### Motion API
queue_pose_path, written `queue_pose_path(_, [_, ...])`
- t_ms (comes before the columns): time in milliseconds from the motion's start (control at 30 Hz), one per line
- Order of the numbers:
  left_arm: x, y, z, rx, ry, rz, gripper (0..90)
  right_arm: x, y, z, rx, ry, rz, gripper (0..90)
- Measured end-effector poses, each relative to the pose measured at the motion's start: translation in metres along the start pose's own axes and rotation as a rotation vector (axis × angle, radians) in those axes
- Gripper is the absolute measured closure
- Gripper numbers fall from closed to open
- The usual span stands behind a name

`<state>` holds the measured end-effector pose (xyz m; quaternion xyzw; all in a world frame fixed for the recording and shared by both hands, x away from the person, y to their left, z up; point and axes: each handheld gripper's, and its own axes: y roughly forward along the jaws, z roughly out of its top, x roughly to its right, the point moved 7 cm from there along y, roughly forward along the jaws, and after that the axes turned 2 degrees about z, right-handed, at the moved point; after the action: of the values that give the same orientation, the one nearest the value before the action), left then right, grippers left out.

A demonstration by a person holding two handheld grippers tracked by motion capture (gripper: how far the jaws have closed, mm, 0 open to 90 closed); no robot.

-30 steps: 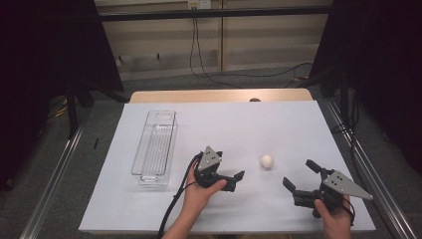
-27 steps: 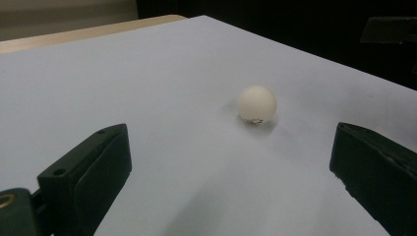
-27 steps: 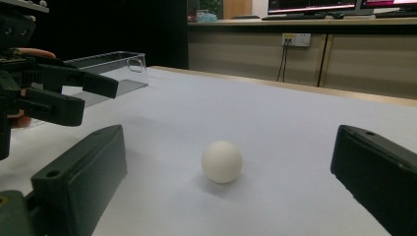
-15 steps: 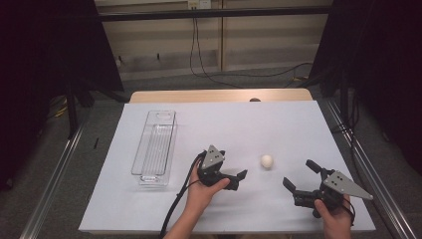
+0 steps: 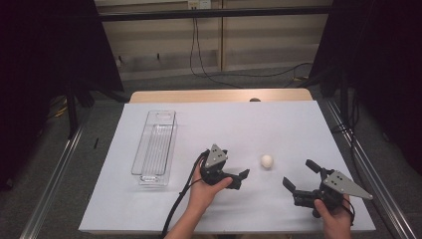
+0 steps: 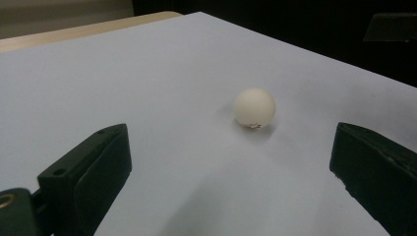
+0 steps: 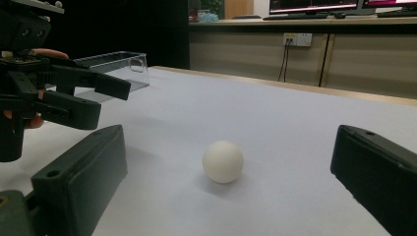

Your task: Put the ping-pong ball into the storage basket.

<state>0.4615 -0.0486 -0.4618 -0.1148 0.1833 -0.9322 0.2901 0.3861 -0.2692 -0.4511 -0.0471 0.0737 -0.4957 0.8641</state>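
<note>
Your left gripper (image 5: pixel 240 178) is sitting just left of the white ball (image 5: pixel 266 161), jaws spread wide and grasping nothing. Your right gripper (image 5: pixel 299 178) is waiting released to the ball's right. The ball is resting on the tabletop (image 5: pixel 249 124), well right of the clear tray (image 5: pixel 154 148).
</note>
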Motion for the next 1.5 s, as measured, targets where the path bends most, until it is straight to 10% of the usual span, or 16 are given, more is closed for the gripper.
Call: queue_pose_path(1500, [0.008, 0.022, 0.008, -0.016, -0.016, -0.032, 2.1, 0.000, -0.001, 0.000, -0.005, 0.001, 0.007, 0.3])
